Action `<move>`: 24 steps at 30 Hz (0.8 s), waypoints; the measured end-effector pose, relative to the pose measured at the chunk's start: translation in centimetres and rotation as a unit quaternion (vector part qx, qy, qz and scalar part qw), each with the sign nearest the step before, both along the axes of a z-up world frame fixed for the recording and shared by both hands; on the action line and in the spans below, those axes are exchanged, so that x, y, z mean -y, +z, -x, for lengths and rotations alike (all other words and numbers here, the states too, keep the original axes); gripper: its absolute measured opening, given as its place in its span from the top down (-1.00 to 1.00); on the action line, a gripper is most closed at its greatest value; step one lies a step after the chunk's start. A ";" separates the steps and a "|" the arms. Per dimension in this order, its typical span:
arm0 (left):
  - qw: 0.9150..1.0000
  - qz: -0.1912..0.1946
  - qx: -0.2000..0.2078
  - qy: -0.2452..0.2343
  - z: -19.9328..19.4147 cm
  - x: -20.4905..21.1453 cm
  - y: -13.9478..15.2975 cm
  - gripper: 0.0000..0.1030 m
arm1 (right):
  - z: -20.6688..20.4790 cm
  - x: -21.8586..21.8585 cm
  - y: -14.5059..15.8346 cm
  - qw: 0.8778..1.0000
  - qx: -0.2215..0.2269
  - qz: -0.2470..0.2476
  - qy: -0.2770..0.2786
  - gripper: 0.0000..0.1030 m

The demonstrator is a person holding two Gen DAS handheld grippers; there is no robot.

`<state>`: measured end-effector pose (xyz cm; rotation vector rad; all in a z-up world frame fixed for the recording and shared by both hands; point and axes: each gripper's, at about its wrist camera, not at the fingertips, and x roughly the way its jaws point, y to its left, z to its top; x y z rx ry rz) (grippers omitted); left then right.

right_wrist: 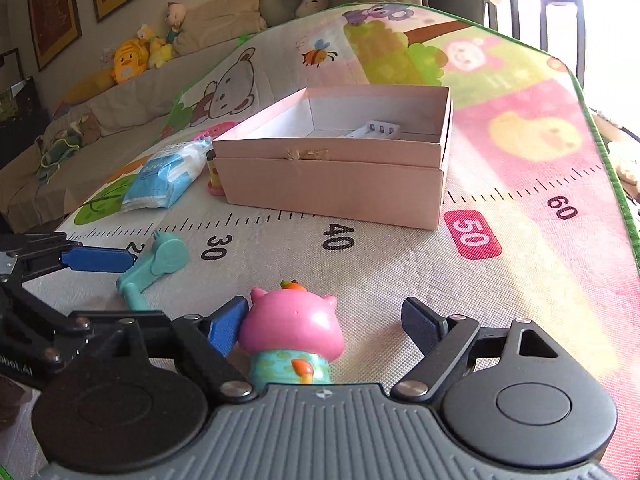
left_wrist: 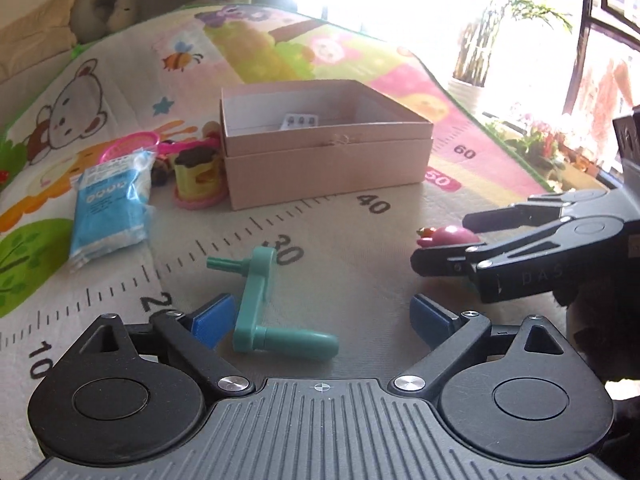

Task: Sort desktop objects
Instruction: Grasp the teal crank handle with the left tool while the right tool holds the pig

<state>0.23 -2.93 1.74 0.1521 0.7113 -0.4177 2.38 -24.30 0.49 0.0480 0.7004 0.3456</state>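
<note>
A teal crank handle [left_wrist: 264,312] lies on the play mat between the open fingers of my left gripper [left_wrist: 324,320]; it also shows in the right wrist view [right_wrist: 156,268]. A pink pig figurine [right_wrist: 294,332] stands between the open fingers of my right gripper [right_wrist: 324,326], its left side touching the blue left pad [right_wrist: 226,326]. In the left wrist view the pig [left_wrist: 448,236] sits between the right gripper's fingers [left_wrist: 452,244]. An open pink cardboard box [left_wrist: 324,140] stands behind, with a white blister pack [right_wrist: 376,130] inside.
A blue-and-white packet [left_wrist: 112,208], a yellow toy cup [left_wrist: 198,176] and a pink round toy [left_wrist: 132,144] lie left of the box. The mat's right edge [right_wrist: 604,152] drops off. A sofa with plush toys [right_wrist: 132,60] is behind.
</note>
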 end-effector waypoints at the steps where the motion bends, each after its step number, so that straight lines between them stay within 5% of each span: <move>1: 1.000 -0.024 0.002 0.012 0.1 0.1 -0.2 -0.90 | 0.0 0.0 0.0 1.000 0.000 0.000 0.001 -0.67; 13: 0.988 -0.106 0.009 0.116 -0.9 -3.6 -0.1 -0.93 | -0.1 0.0 0.0 1.000 -0.001 -0.005 0.003 -0.79; 18: 0.965 -0.165 0.048 0.199 -1.7 -5.5 0.4 -0.94 | -0.1 -0.1 0.0 1.000 -0.001 -0.003 0.000 -0.86; 20: 0.965 -0.137 0.049 0.220 -1.7 -6.7 1.2 -0.94 | -0.1 -0.2 0.0 1.000 -0.001 0.000 -0.001 -0.88; 24: 0.988 -0.011 0.015 0.151 -0.7 -7.1 2.4 -0.97 | -0.1 -0.4 0.0 1.000 -0.001 0.004 -0.001 -0.88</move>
